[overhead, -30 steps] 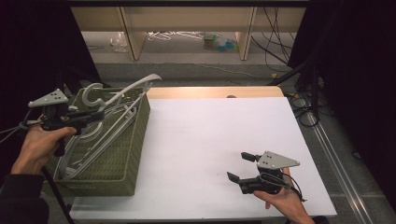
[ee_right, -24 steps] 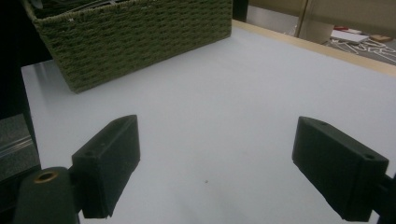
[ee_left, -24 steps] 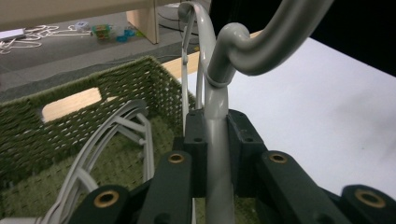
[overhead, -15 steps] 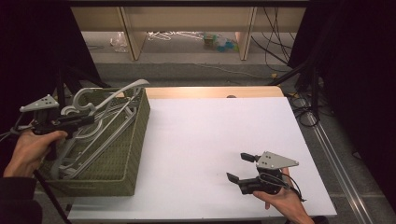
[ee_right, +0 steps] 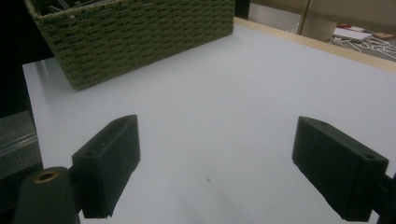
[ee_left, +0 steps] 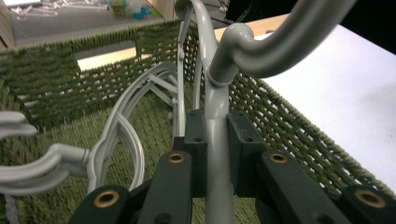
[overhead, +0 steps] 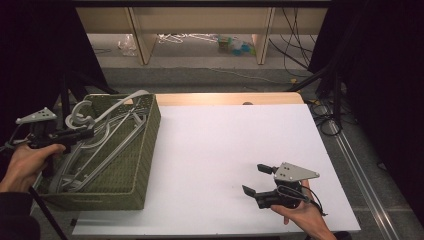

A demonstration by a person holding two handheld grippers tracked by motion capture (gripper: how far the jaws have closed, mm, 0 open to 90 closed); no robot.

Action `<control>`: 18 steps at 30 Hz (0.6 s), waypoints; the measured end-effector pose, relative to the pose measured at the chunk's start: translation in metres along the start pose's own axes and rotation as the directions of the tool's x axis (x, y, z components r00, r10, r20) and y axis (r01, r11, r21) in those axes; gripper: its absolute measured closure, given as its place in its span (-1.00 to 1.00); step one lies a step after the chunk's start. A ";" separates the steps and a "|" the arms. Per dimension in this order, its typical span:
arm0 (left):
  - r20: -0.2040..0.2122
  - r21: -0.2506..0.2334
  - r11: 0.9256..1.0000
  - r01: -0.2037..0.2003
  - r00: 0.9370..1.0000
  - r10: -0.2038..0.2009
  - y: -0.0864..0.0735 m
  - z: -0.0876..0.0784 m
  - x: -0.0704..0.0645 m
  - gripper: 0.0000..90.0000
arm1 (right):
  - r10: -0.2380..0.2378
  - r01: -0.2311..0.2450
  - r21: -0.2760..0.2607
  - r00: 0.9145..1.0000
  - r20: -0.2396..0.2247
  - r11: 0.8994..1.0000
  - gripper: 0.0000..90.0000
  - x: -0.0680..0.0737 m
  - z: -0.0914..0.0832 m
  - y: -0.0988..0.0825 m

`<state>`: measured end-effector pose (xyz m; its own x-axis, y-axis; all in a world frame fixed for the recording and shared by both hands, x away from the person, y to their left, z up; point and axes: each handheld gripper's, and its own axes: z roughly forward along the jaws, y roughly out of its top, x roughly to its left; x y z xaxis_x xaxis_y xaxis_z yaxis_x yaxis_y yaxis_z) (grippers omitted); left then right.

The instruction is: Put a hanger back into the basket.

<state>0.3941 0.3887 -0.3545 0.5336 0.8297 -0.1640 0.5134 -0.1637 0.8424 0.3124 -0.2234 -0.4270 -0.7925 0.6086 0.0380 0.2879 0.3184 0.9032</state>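
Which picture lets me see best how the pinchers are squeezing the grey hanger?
The left gripper view: the left gripper clamps the grey hanger up close. The high view shows that hanger small, over the green basket. The right gripper view shows the basket's outside.

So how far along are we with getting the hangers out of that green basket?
Early. Nothing looks done yet: no hanger lies on the white table. In hand: the left gripper is shut on a grey hanger just below its hook, over the woven basket. Several more hangers sit tangled inside. The right gripper rests open on the table, holding nothing. Left: lift this one clear, then the others.
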 end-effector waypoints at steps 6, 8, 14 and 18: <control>0.001 0.049 0.999 0.014 1.000 -0.014 -0.004 0.013 0.003 0.76 | 0.000 0.000 -0.023 1.000 -0.007 1.000 -0.64 0.000 0.002 0.000; 0.016 0.059 0.998 0.025 1.000 -0.026 -0.006 0.016 0.002 0.76 | 0.000 -0.001 -0.036 1.000 -0.013 0.999 -0.64 0.000 0.003 -0.001; 0.039 0.070 0.996 0.051 0.998 -0.053 -0.011 0.024 0.002 0.77 | -0.001 0.001 0.003 1.000 -0.009 1.000 -0.64 0.000 0.001 0.000; 0.028 0.095 0.993 0.071 0.997 -0.074 -0.014 0.034 0.003 0.76 | -0.003 0.003 -0.009 1.000 -0.018 1.000 -0.64 0.000 0.002 -0.001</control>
<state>0.4110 0.3759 -0.3844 0.5126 0.8244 -0.2400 0.6113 -0.1541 0.7762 0.3133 -0.2218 -0.4286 -0.8028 0.5947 0.0431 0.2811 0.3137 0.9070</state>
